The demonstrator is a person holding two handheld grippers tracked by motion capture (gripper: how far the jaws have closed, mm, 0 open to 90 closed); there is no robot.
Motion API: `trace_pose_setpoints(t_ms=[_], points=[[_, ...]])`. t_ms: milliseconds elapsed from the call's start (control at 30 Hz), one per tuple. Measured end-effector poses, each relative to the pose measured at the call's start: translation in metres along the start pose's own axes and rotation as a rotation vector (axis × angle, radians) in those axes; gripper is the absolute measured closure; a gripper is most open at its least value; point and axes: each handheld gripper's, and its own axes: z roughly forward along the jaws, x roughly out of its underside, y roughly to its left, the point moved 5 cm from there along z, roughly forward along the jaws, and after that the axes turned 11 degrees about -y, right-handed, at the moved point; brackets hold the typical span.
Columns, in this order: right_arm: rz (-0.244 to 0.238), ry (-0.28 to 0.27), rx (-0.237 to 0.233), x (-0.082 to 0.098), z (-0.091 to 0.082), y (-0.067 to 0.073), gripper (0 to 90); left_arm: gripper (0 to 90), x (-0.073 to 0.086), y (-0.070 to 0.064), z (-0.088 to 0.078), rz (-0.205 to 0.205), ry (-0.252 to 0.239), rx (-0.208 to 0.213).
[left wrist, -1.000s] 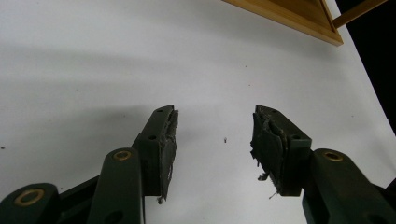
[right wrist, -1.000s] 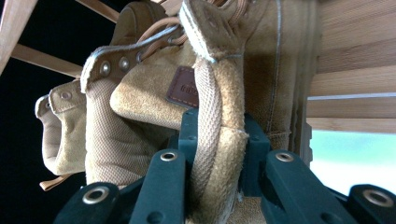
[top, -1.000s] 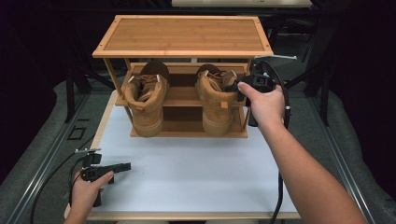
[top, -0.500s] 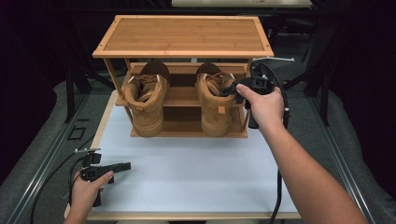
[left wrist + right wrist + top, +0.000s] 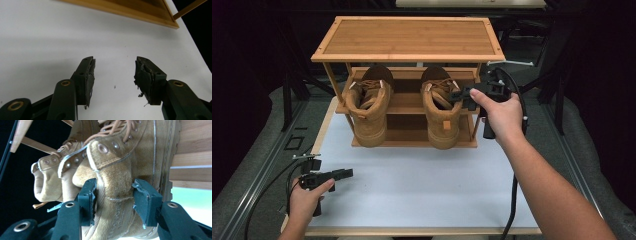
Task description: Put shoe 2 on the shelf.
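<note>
— That tan right boot (image 5: pixel 441 112) is sitting on the middle shelf of the bamboo shoe rack (image 5: pixel 407 37), toe toward us, heel in the shadow under the top board.

— And the right gripper (image 5: pixel 458 96)?

— At the boot's collar. Its jaws have just been opening; in the right gripper view the heel collar (image 5: pixel 113 182) sits between the pads, which look loosened rather than pressing.

— What's crowding it?

— The left boot (image 5: pixel 368 107) just beside it on the same shelf, and the rack's right post (image 5: pixel 475 107) close to the hand.

— The left gripper (image 5: pixel 343 173)?

— Low over the white tabletop (image 5: pixel 422 185), well apart, jaws spread wide, empty. The left gripper view catches the rack's bottom shelf edge (image 5: pixel 140 15).
</note>
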Motion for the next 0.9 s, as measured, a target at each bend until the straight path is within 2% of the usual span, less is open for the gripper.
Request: trace_pose_setpoints(t_ms=[100,133,267,333,400,433,533,600,667,733,833,900], points=[[-0.033,-0.013,-0.005,-0.002,-0.007,0.001,52.9,51.7,-0.011,-0.005,-0.002,0.03,-0.015,-0.007],[-0.029,-0.016,-0.015,-0.002,-0.01,0.001,53.1,52.5,-0.017,-0.007,-0.004,0.055,-0.022,-0.005],[-0.054,-0.048,-0.039,-0.005,-0.023,0.002,54.3,55.8,-0.036,-0.016,-0.007,0.109,-0.035,-0.006],[-0.071,-0.053,-0.039,-0.006,-0.028,-0.001,55.0,59.8,-0.048,-0.023,-0.009,0.17,-0.046,-0.009],[-0.076,-0.066,-0.037,-0.007,-0.03,-0.006,56.5,62.0,-0.057,-0.028,-0.009,0.202,-0.054,-0.019],[-0.079,-0.073,-0.034,-0.007,-0.031,-0.009,57.2,63.8,-0.064,-0.031,-0.01,0.205,-0.061,-0.019],[-0.135,-0.117,-0.043,-0.007,-0.03,-0.021,61.8,72.6,-0.079,-0.039,-0.012,0.198,-0.093,-0.001],[-0.143,-0.12,-0.041,-0.006,-0.027,-0.027,65.5,78.4,-0.091,-0.045,-0.013,0.214,-0.115,-0.004],[-0.171,-0.143,-0.012,-0.004,-0.02,-0.038,68.8,84.3,-0.104,-0.05,-0.011,0.216,-0.14,-0.004],[-0.178,-0.136,0.012,-0.002,-0.01,-0.048,73.3,87.8,-0.113,-0.053,-0.008,0.211,-0.159,-0.003],[-0.177,-0.17,0.054,0.0,0.008,-0.065,78.5,89.9,-0.128,-0.058,0.002,0.221,-0.183,-0.018],[-0.153,-0.184,0.044,0.001,0.018,-0.072,80.0,90.0,-0.134,-0.061,0.008,0.231,-0.191,-0.018]])
